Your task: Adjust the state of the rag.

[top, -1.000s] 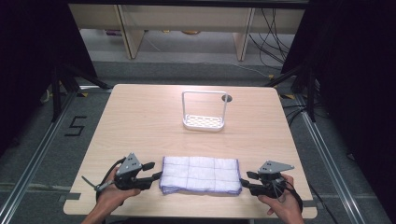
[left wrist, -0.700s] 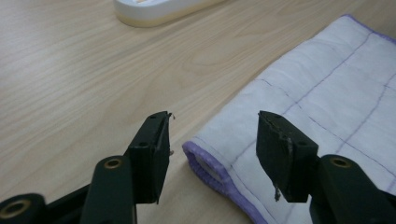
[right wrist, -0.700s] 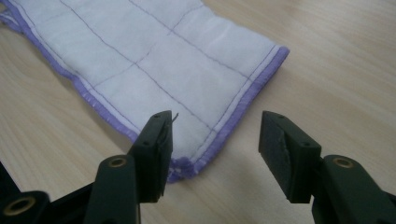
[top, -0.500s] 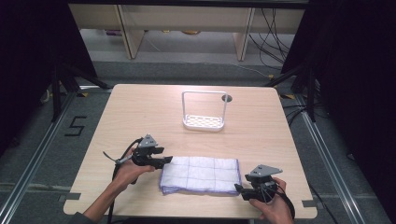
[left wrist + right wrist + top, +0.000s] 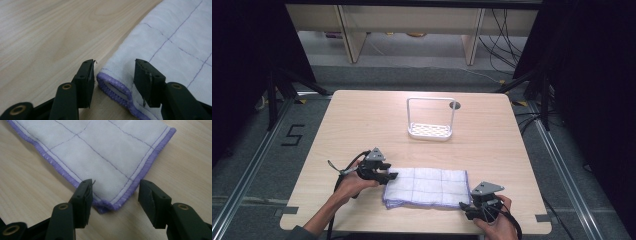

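Note:
A folded white cloth [image 5: 427,186] with purple stitching and purple hem lies flat near the table's front edge. My left gripper [image 5: 391,175] is at the cloth's left far corner, open; in the left gripper view its jaws stand either side of the folded purple hem [image 5: 113,87] of the cloth [image 5: 175,42]. My right gripper [image 5: 463,205] is at the cloth's right near corner, open; in the right gripper view its jaws straddle the purple-edged corner [image 5: 110,206] of the cloth [image 5: 100,147]. Neither jaw pair has closed on the fabric.
A white wire-frame rack [image 5: 431,120] with a perforated base stands at the middle of the wooden table [image 5: 362,120], beyond the cloth. A small round hole [image 5: 455,105] sits just behind it. Dark floor and metal rails surround the table.
My left gripper moved forward and right to the cloth's left far corner. My right gripper drew back and inward to the cloth's right near corner.

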{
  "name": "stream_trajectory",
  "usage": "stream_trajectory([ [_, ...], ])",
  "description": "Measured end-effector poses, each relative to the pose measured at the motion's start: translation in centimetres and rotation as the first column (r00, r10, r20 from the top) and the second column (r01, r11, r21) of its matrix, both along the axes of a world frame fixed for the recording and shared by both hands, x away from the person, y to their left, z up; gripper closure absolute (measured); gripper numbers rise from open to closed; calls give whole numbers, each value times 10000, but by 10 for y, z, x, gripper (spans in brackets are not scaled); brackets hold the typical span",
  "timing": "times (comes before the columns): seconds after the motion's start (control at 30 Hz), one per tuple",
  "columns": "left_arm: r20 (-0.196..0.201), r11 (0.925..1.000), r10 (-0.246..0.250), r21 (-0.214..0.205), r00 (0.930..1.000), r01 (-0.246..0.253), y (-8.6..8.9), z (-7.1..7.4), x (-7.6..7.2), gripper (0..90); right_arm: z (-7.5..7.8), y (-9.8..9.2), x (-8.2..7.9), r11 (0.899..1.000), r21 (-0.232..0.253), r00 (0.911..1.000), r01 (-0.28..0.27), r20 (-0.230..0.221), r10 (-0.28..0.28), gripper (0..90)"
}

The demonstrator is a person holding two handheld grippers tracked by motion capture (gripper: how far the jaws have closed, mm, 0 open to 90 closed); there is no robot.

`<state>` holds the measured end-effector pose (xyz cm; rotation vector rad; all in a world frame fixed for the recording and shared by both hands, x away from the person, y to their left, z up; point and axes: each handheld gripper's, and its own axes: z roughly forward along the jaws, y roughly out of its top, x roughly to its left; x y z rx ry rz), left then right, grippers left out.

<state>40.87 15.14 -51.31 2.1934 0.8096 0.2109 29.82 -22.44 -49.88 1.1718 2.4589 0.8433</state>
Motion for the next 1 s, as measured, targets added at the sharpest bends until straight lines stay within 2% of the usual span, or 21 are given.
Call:
stream_trajectory([
  [0.2, 74, 9990, -413, 165, 9991, 412, 1, 0, -4, 628, -1, -2, 1, 10000, 57, 10000, -35, 45, 35, 501],
  [0.27, -14, 9990, -457, -2, 9990, 457, 0, 0, -7, 695, -1, -3, 2, 9999, 129, 10000, 36, 6, -36, 526],
  [0.33, 151, 9976, -664, 196, 9977, 661, 0, 1, -10, 779, -1, -3, 1, 9989, 338, 9992, 314, -244, -306, 540],
  [0.37, 348, 9975, -616, 375, 9975, 603, -2, 1, -14, 802, -1, -3, 2, 9983, 428, 9987, 388, -345, -373, 553],
  [0.4, 390, 9960, -774, 476, 9962, 755, -2, 2, -15, 814, -2, -5, 3, 9986, 437, 9991, 299, -311, -285, 573],
  [0.43, 448, 9947, -849, 628, 9954, 820, -2, 3, -17, 820, -3, -4, 4, 9978, 562, 9991, 346, -273, -331, 597],
  [0.47, 405, 9965, -679, 508, 9969, 658, -2, 3, -20, 824, -2, -4, 4, 9967, 685, 9986, 427, -334, -405, 637],
  [0.5, 451, 9961, -759, 484, 9961, 737, -2, 2, -22, 828, -3, -4, 4, 9961, 785, 9987, 410, -342, -384, 661],
  [0.53, 431, 9967, -667, 502, 9968, 645, 0, 2, -24, 831, -5, -4, 6, 9964, 810, 9997, 249, -58, -246, 693],
  [0.57, 431, 9967, -667, 502, 9968, 645, 0, 2, -24, 833, -6, -4, 7, 9957, 919, 9999, 133, 10, -135, 726],
  [0.6, 510, 9957, -776, 546, 9957, 748, 2, 2, -29, 835, -5, -4, 6, 9959, 903, 9999, 88, -71, -82, 757],
  [0.63, 517, 9965, -718, 467, 9961, 694, 3, 2, -32, 836, -3, -5, 6, 9969, 789, 9992, -62, -381, 92, 779],
  [0.7, 487, 9965, -729, 456, 9961, 707, 5, 3, -36, 837, -3, -5, 7, 9947, 1029, 9986, -16, -517, 70, 807],
  [0.73, 503, 9967, -688, 477, 9964, 664, 6, 3, -38, 836, -3, -5, 9, 9941, 1085, 9990, -95, -419, 141, 818],
  [0.8, 491, 9964, -749, 440, 9960, 728, 8, 3, -43, 836, -2, -6, 13, 9949, 980, 9990, -236, -366, 273, 831],
  [0.83, 473, 9973, -661, 354, 9967, 645, 8, 4, -46, 836, -3, -5, 17, 9936, 1026, 9988, -480, -11, 484, 835],
  [0.9, 473, 9972, -684, 345, 9965, 668, 10, 5, -52, 836, 1, -6, 24, 9942, 887, 9978, -616, -174, 634, 837],
  [0.97, 434, 9979, -594, 293, 9973, 582, 10, 5, -61, 835, 4, -7, 35, 9932, 961, 9975, -662, -190, 684, 837],
  [1.0, 501, 9976, -588, 398, 9970, 568, 10, 5, -66, 835, 5, -7, 40, 9919, 941, 9962, -850, -90, 862, 838],
])
